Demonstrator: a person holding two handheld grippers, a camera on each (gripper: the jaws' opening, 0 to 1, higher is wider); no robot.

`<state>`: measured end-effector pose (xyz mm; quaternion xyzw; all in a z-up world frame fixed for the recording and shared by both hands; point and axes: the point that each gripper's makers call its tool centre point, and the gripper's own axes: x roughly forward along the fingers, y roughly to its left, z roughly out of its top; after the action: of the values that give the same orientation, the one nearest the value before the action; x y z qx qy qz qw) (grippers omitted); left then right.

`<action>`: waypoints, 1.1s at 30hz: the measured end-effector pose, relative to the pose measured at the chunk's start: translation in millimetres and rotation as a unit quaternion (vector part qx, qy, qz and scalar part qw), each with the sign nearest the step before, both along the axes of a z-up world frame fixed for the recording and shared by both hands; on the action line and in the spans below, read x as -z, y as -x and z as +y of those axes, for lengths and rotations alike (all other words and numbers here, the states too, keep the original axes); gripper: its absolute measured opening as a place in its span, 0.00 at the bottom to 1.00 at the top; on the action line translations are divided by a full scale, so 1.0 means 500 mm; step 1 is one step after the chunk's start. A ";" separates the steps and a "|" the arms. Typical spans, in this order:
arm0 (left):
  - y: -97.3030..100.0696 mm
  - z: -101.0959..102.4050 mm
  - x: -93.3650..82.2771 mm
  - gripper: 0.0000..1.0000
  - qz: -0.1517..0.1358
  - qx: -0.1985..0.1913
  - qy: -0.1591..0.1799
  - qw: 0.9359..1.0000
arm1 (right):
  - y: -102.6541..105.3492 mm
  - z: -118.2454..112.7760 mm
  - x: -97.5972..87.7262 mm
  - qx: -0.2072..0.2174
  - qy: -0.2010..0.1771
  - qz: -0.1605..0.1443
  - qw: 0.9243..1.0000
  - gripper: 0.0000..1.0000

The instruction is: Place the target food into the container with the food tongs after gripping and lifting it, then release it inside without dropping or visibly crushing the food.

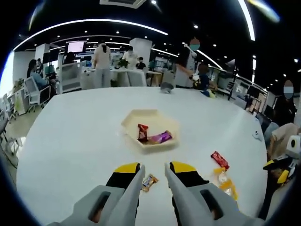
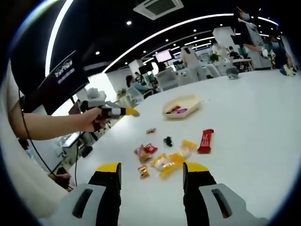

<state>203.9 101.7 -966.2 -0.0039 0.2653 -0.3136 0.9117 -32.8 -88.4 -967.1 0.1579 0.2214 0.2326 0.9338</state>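
A broad white table point(image 1: 70, 136) fills the foreground of an open-plan office, with people standing at desks far behind it. Near the table's middle sits a cream, shallow hexagonal container point(image 1: 151, 128), already holding a red-wrapped snack point(image 1: 142, 132) and a purple-wrapped one point(image 1: 160, 137).

In the left gripper view, the left gripper point(image 1: 154, 168) hovers low over the table, its yellow-tipped jaws parted with nothing between them. A small gold-and-brown wrapped candy point(image 1: 149, 182) lies on the table in the gap just ahead of those jaws, short of the container. Off to the right lie a red bar point(image 1: 219, 160) and some yellow packets point(image 1: 225, 182).

In the right gripper view, the right gripper point(image 2: 152, 170) is also wide open and empty, poised above a loose scatter of wrapped snacks point(image 2: 162, 157), the red bar point(image 2: 205, 140) just beside them. The container point(image 2: 182, 105) sits well beyond. A person's hand point(image 2: 89, 119) holds the left gripper point(image 2: 117, 111) out over the table edge.

The work appears to be at the approach stage, another piece not yet picked up. Which piece is the target cannot be told. The next move likely calls for lowering one pair of open jaws around a single wrapper, closing gently enough not to crush it, then lifting and carrying it over the container's rim before opening.
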 end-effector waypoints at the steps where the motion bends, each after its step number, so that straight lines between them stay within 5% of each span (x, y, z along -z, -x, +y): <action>1: -0.001 0.001 0.002 0.23 0.001 0.002 -0.002 1.000 | 0.001 -0.002 0.002 0.003 -0.001 0.002 1.000 0.54; 17: -0.017 -0.017 0.053 0.24 0.023 0.033 0.009 0.999 | 0.004 -0.010 0.016 0.020 0.015 0.019 1.000 0.54; 33: -0.021 -0.039 0.093 0.25 0.015 0.099 -0.026 0.995 | -0.005 -0.018 0.028 0.040 0.014 0.030 0.999 0.54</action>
<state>214.5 82.3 -1012.8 0.0413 0.2865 -0.3953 0.8717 -30.5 -97.6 -981.0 0.1609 0.2457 0.1869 0.9375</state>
